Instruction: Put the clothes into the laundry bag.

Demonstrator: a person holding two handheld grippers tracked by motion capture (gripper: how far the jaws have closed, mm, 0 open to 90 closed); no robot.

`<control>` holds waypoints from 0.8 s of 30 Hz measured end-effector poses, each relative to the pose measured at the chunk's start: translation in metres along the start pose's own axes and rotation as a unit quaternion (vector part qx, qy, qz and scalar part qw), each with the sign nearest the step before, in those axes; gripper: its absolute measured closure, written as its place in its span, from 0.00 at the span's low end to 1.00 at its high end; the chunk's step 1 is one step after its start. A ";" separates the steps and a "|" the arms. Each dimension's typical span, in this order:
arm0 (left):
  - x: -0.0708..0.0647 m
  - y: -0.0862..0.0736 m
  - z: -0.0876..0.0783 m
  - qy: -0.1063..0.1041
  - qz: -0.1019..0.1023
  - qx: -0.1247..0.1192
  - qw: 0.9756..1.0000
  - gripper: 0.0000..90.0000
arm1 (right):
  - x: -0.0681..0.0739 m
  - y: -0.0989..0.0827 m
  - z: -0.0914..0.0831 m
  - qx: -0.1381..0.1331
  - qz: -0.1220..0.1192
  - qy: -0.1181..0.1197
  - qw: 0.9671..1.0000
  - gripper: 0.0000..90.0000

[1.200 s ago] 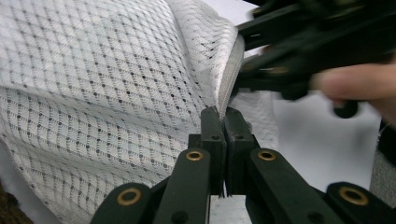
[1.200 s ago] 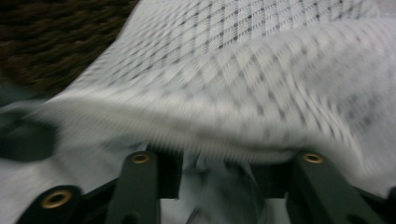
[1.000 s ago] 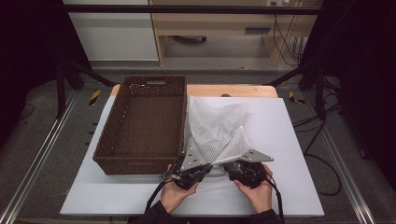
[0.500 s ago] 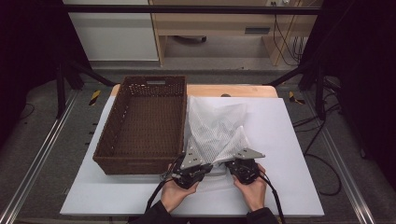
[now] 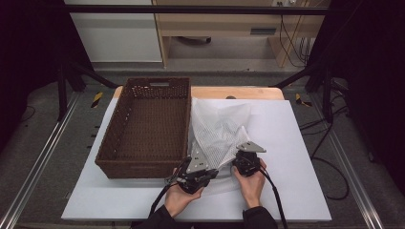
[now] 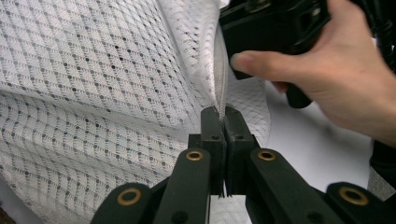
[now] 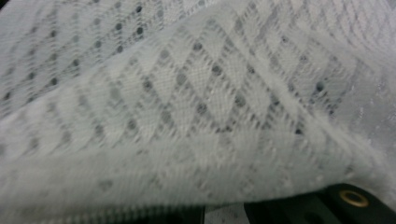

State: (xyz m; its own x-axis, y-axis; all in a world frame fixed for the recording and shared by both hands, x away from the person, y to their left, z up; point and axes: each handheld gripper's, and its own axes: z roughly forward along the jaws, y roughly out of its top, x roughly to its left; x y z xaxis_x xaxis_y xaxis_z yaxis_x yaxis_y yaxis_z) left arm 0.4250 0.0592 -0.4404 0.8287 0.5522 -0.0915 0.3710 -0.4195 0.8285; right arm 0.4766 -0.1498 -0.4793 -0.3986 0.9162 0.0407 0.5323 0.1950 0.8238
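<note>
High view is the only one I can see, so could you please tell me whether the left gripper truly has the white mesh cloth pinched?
Observer: Yes. In the left gripper view, the left gripper has its fingers shut on a folded seam of the mesh cloth.
Operator: Thank you. And the other one, please?
Observer: In the right gripper view, the cloth lies draped over the fingers of the right gripper and hides their tips. The picture is also blurred, so I cannot confirm a pinch there.
Operator: Are the two close together?
Observer: The left gripper view shows the right hand just beyond that seam, with its thumb beside the cloth's edge.
</note>
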 end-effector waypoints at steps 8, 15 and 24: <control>0.007 0.002 -0.006 0.003 -0.020 -0.017 1.000 0.98 | 0.012 -0.001 -0.041 -0.021 -0.040 0.075 0.996 0.66; 0.007 0.003 -0.007 0.002 -0.017 -0.017 1.000 0.98 | 0.029 -0.011 -0.007 0.041 -0.047 0.085 0.994 0.94; 0.005 0.003 -0.005 0.002 -0.013 -0.012 1.000 0.98 | 0.031 0.004 0.015 0.000 0.004 0.037 0.999 0.98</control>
State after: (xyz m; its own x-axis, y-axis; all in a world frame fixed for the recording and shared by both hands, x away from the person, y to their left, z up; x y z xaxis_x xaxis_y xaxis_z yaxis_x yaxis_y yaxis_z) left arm 0.4282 0.0642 -0.4357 0.8177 0.5648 -0.1108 0.3818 -0.3882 0.8387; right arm 0.4776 -0.1154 -0.4837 -0.4485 0.8893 0.0891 0.5362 0.1879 0.8229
